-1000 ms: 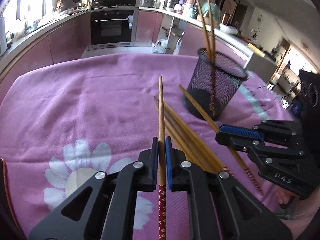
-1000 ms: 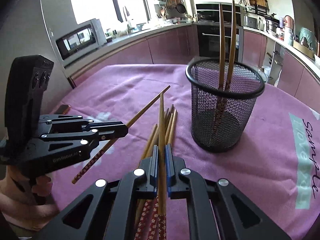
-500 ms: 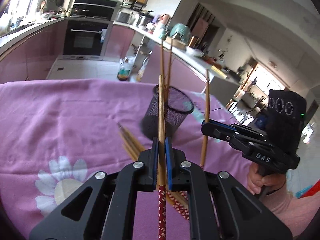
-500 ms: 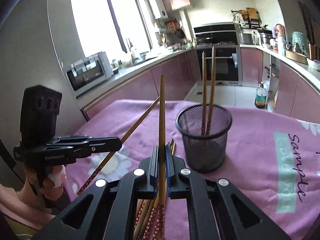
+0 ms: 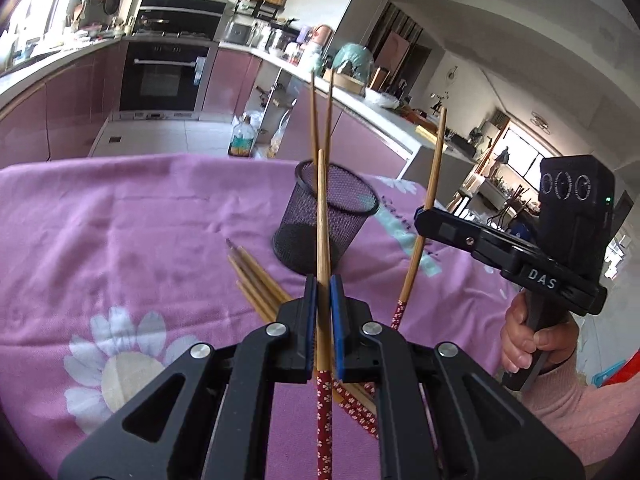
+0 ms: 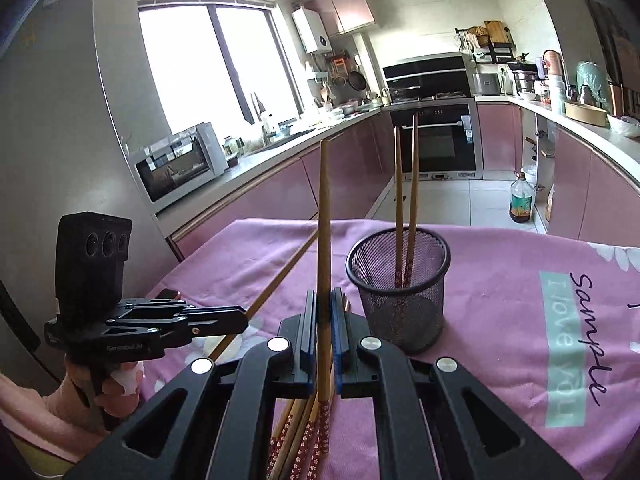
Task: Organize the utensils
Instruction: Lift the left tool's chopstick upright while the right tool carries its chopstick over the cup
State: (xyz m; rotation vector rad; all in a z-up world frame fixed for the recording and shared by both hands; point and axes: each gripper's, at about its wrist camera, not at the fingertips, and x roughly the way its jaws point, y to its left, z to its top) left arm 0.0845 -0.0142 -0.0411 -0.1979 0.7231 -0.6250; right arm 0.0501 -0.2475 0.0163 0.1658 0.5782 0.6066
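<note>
Tabletop (image 5: pixel 120 216) under a pink flower-print cloth, kitchen counters beyond it.

Black wire-mesh cup (image 6: pixel 400 292) stands upright mid-table, toward the far side. Two wooden chopsticks (image 6: pixel 406 200) with red patterned handles are already in it, handles down, tips sticking up past the rim.

Left gripper (image 5: pixel 323 300): jaws closed tight on one wooden chopstick (image 5: pixel 321 216), red patterned handle pointing back toward the person, tip aimed at the cup. Held off the cloth.

Right gripper (image 6: pixel 324 312): jaws likewise clamped on a second wooden chopstick (image 6: pixel 325 216), plain tip up, handle down. In the left view it sits to the right of the cup, stick nearly vertical.

Loose bundle of matching chopsticks (image 5: pixel 256 284) lies flat on the cloth, near side of the cup, just below both grippers. Roughly four or five; exact count unclear because the grippers cover part of the pile.

Progress, my read: early to middle. Two stowed, two in hand and not yet over the rim, pile still to clear. Both held sticks need swinging handle-down above the cup before release.
</note>
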